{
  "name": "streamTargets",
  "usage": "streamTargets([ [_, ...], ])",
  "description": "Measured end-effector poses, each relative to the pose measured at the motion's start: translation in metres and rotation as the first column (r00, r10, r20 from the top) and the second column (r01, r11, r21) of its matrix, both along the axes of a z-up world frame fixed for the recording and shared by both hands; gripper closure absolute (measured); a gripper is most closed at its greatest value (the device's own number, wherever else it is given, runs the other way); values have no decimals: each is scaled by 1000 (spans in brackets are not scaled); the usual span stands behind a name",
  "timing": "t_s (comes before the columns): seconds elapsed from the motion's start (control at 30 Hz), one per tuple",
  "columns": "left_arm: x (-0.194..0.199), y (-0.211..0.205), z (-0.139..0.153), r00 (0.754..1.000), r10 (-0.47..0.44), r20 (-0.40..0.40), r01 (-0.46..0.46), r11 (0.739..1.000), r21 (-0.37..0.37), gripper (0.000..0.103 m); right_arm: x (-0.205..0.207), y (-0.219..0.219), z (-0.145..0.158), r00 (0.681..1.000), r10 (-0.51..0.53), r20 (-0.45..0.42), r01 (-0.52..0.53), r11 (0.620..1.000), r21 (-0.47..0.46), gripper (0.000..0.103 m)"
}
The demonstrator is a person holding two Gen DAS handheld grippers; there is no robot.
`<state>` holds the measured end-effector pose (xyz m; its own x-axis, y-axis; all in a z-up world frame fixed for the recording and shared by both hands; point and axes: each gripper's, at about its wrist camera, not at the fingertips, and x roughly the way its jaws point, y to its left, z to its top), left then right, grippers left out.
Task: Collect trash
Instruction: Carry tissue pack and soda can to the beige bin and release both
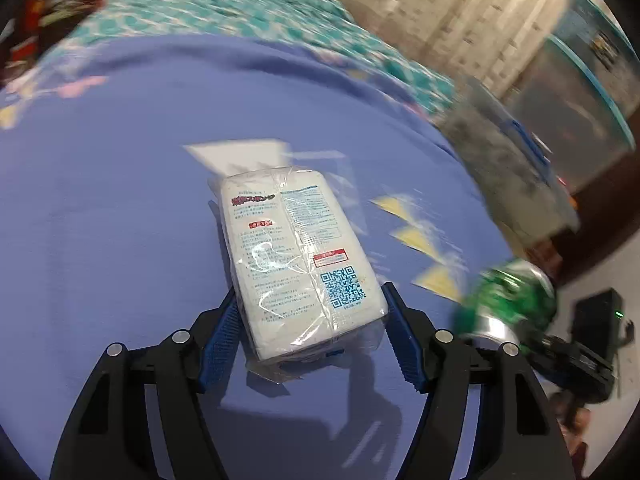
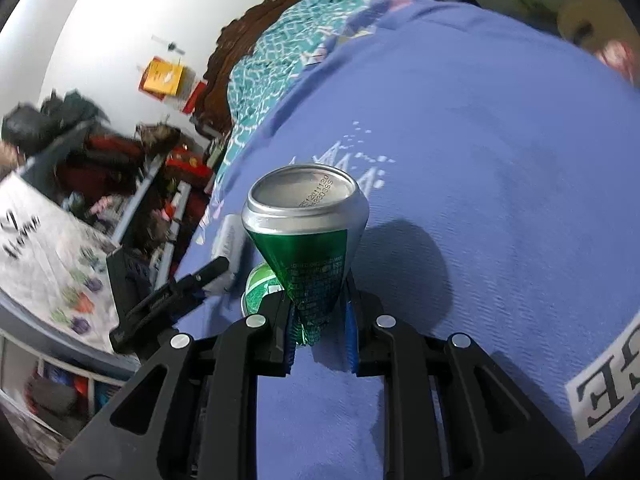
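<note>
Mid-collection, both tools loaded. Left gripper [image 1: 310,316] straddling a white plastic-wrapped packet [image 1: 298,256] over the blue bedsheet [image 1: 112,200]; whether pinched or loose, cannot tell. Right gripper [image 2: 319,330] clamped on a crushed green aluminium can [image 2: 308,240], above the same sheet. Next, probably: firm the left grip, carry both to a bin, none visible.

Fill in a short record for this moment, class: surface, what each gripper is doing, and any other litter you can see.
surface: blue cloth
left gripper: open, fingers either side of white plastic-wrapped pack
right gripper: shut on crushed green can
can end facing camera: silver base with printed code
other litter: yellow-and-clear wrappers, blurred, lying right of the pack
bin: cannot tell
</note>
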<state>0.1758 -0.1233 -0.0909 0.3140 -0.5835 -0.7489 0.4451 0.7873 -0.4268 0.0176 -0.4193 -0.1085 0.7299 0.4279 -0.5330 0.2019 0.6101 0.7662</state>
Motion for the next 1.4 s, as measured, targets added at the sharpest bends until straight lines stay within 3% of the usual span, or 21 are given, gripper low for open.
streamTargets([
  [0.23,-19,-93,13,983,-177,-43,176,983,-45,39,-28,-46,14,992,-117,50,119,993,-27,82],
  [0.4,-28,-174,23,953,-299,-39,298,954,-28,39,-66,-113,31,957,-276,95,282,957,-64,82],
  [0.57,-48,-267,38,898,-441,-3,441,898,5,39,-99,-171,44,898,-427,107,440,879,-185,82],
  [0.63,-55,-300,42,877,-481,7,480,877,19,39,-104,-182,48,882,-460,104,470,835,-286,82],
  [0.7,-60,-329,43,860,-510,12,510,860,29,39,-103,-191,46,879,-469,87,468,812,-350,82],
  [0.83,-61,-378,39,837,-547,-12,547,837,26,38,-84,-196,37,901,-433,20,395,799,-454,78],
  [0.9,-59,-394,35,829,-558,-32,559,829,22,37,-75,-194,31,910,-415,8,373,809,-454,73],
  [1.0,-58,-411,28,820,-569,-59,571,821,22,35,-90,-198,33,878,-472,80,460,785,-414,40],
  [1.2,-58,-442,17,795,-598,-101,601,799,-1,34,-119,-192,34,816,-557,155,571,737,-360,40],
  [1.27,-62,-454,14,777,-618,-119,620,784,-19,29,-125,-188,31,812,-565,150,578,739,-346,40],
  [1.33,-67,-463,12,770,-625,-128,629,777,-11,11,-130,-182,28,809,-570,143,579,734,-354,41],
  [1.4,-72,-466,12,770,-625,-127,630,776,1,9,-136,-175,28,800,-581,151,592,721,-362,40],
])
